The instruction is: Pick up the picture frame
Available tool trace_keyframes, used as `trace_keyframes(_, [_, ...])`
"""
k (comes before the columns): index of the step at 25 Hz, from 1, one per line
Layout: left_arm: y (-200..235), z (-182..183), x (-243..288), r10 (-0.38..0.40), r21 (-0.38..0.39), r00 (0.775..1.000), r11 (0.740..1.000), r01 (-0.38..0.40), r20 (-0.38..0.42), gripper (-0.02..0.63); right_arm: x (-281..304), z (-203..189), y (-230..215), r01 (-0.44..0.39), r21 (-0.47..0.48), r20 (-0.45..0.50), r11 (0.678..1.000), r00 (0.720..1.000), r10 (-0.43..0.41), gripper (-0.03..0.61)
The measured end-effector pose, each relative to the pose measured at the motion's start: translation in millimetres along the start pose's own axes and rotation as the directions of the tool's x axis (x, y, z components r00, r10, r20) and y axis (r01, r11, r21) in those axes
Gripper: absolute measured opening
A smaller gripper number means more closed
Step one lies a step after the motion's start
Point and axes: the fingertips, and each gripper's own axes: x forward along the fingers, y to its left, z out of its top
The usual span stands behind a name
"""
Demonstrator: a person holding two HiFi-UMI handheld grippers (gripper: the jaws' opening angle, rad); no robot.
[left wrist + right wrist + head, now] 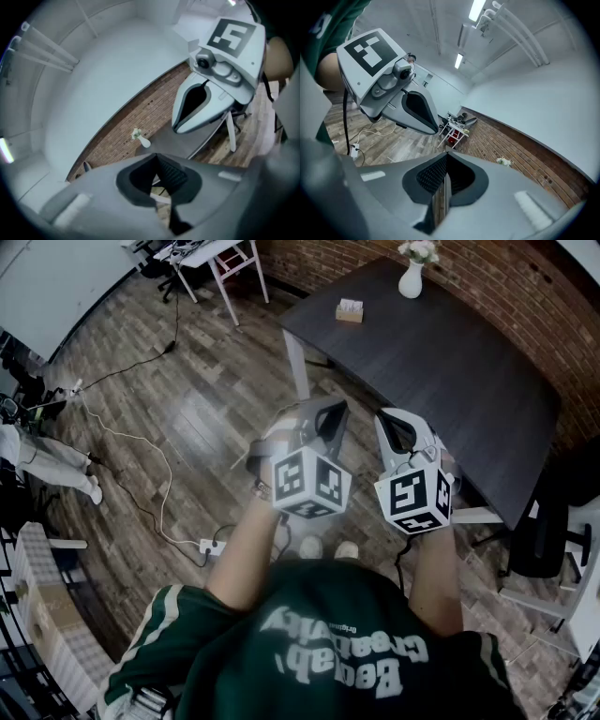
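A small wooden-edged picture frame stands near the far left corner of the dark table. I hold both grippers side by side, up in front of the table's near corner and well short of the frame. The left gripper is shut with nothing in it; in its own view the jaws meet. The right gripper is likewise shut and empty, its jaws together. Each gripper view shows the other gripper's body alongside. The frame is not visible in either gripper view.
A white vase with flowers stands at the table's far edge by the brick wall. An office chair is at the right. Cables and a power strip lie on the wood floor at left. A white folding table stands at the back.
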Motion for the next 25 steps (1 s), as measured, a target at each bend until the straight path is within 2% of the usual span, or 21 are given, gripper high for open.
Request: trace_keyframes(25, [2.2,-4.7,-6.8,0.003,0.004,1.0,1.0,-0.003,-0.008,0.002,2.0,5.7,5.2,-0.009,0.011,0.021,1.0,1.0,0.009,0.006])
